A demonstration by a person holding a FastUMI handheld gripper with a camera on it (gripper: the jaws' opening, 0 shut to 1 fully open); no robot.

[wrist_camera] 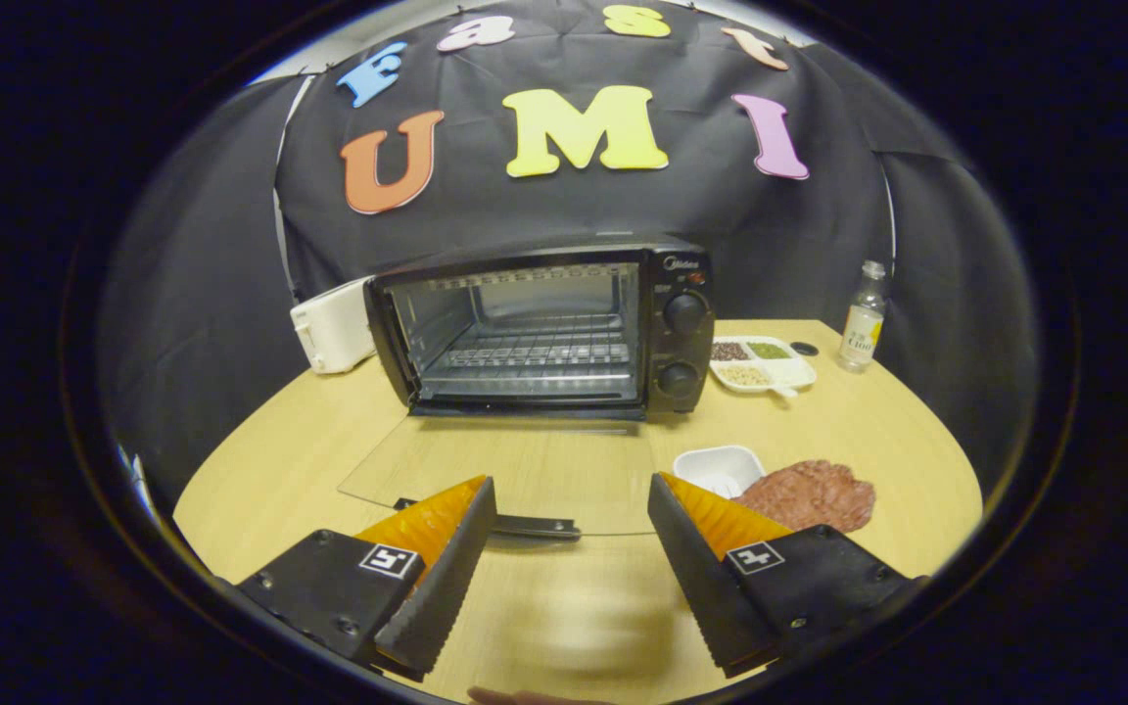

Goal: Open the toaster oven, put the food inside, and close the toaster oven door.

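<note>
Oven door [495, 470] is already down flat on the table [897, 441], glass pane w/ the handle [525, 527] just ahead of my fingers. Toaster oven [544, 328] cavity open, wire rack [535, 354] inside, nothing on it that I can see.

My gripper [572, 563]: fingers spread wide, holding nothing. Handle sits btwn and slightly beyond the tips, no contact.

Food = flat reddish meat slab [809, 494] on the table, just beyond my right finger, touching or nearly touching a small white dish [719, 468]. Can't tell what's in the dish.

Handling guess: the slab looks thin, soft, floppy, prob light and maybe slick. Will sag if pinched at one edge. I'd take it at the near edge w/ a deep bite, keep it low, slide onto the rack.

Other containers: divided white tray [765, 364] right of the oven, three wells, dark, green and pale grains/seeds by the look. Small bottle [864, 318] beyond it, upright. White toaster [334, 328] left of the oven.

Door is glass, so ease it shut, no slamming.
</note>
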